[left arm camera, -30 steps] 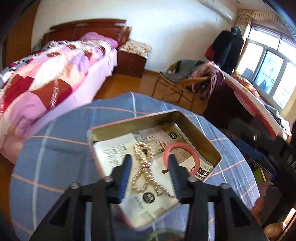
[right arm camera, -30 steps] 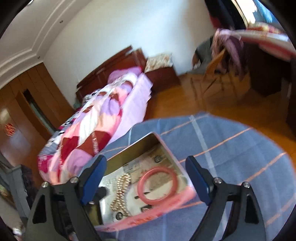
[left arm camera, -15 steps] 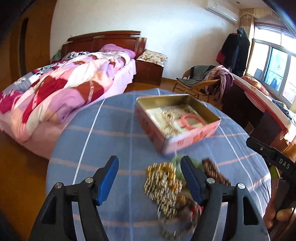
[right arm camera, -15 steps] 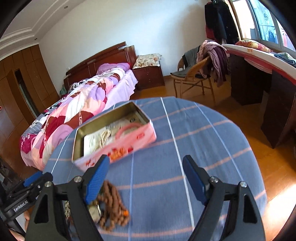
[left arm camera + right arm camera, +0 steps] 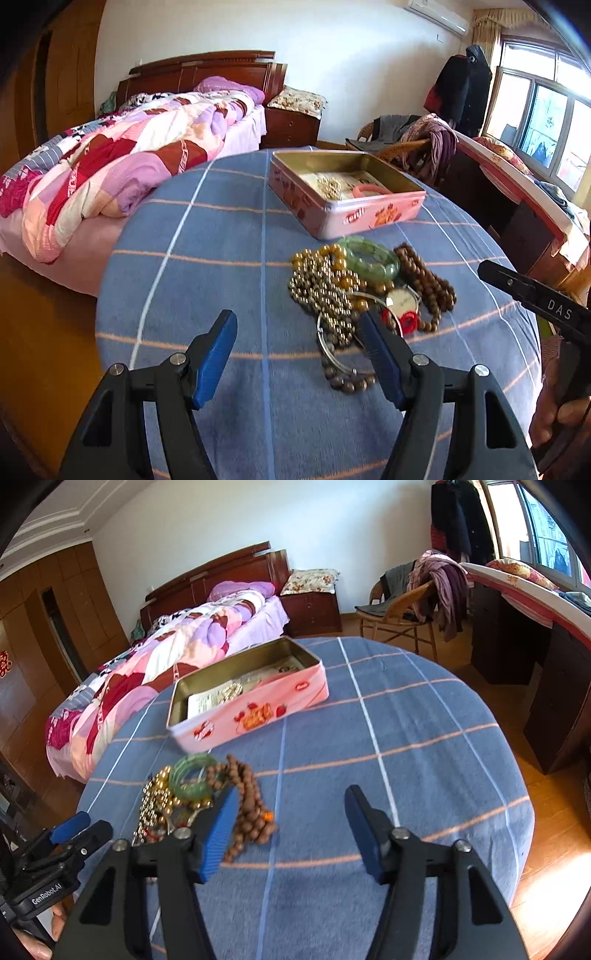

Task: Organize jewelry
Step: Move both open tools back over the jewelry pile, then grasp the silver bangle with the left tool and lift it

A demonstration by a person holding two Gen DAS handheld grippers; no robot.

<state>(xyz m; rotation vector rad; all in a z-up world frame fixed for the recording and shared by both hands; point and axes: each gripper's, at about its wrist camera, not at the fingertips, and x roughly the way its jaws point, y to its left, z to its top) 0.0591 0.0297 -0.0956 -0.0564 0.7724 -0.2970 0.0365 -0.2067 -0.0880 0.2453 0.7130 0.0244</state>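
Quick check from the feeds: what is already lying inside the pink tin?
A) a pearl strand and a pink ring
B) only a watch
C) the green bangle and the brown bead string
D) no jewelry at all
A: the left wrist view shows a pearl strand and a pink ring inside the pink tin.

I can read "DAS" in pale letters on the black body of the right gripper [image 5: 535,299] at my left camera's edge. On my right camera, "GenRobot.AI" stands on the left gripper [image 5: 70,834]. The tin's print is too blurred.
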